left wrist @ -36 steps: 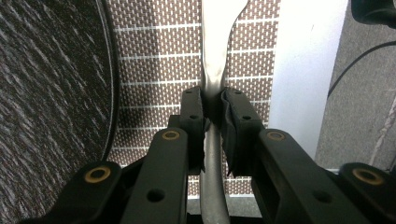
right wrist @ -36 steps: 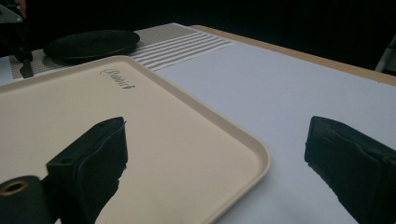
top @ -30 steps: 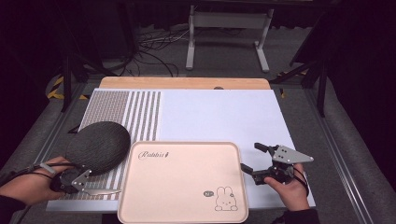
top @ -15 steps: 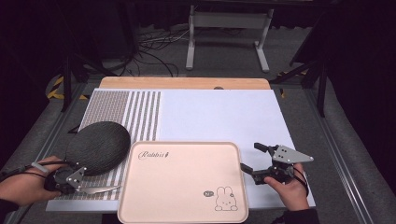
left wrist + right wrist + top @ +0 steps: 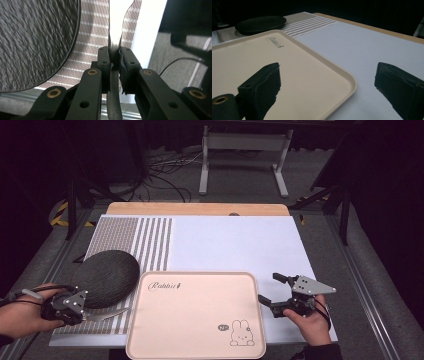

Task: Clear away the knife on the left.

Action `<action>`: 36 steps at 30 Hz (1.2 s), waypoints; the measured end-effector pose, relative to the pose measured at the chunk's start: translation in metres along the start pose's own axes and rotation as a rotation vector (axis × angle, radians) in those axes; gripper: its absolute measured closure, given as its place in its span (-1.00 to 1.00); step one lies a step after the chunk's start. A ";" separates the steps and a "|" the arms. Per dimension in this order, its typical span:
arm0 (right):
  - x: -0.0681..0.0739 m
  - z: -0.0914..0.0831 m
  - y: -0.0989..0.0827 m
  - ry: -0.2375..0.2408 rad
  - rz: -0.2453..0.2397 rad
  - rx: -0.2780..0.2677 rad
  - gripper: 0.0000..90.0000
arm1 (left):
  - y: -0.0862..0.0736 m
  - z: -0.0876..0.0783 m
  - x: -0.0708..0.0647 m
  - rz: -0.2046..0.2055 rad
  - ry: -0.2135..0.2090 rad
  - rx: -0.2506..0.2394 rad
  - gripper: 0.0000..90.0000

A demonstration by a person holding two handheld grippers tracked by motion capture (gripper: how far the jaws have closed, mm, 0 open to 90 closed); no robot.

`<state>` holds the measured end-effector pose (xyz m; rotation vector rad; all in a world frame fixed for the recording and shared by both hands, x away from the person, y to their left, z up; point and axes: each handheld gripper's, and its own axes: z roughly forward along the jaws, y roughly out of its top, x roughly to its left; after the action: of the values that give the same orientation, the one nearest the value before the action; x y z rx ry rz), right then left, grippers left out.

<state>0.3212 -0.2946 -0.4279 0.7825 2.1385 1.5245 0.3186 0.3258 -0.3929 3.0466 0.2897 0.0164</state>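
We saw the left gripper [image 5: 89, 312] clamped on a metal knife [image 5: 115, 30] by its handle, the blade over the striped mat [image 5: 135, 237] just beside the dark round mat [image 5: 105, 277]. The right gripper [image 5: 272, 290] hovered wide open at the pink tray's [image 5: 195, 320] right edge.

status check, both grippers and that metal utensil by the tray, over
Left gripper shut on metal utensil. Right gripper open, empty, at pink tray right edge. Dark round plate close beside utensil.
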 end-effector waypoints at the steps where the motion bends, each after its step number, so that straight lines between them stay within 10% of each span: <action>1: 0.000 0.000 0.000 0.000 -0.001 0.000 -0.83 | 0.001 -0.004 0.001 -0.034 -0.007 -0.020 0.78; 7: 0.000 -0.001 0.000 -0.001 -0.002 0.000 -0.83 | 0.003 -0.012 0.003 -0.190 -0.077 -0.082 0.78; 36: -0.001 -0.002 -0.001 -0.004 -0.003 0.003 -0.83 | 0.048 -0.029 -0.004 -0.443 -0.065 -0.176 0.78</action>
<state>0.3204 -0.2968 -0.4276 0.7818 2.1387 1.5177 0.3232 0.2802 -0.3602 2.7364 0.8952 -0.0802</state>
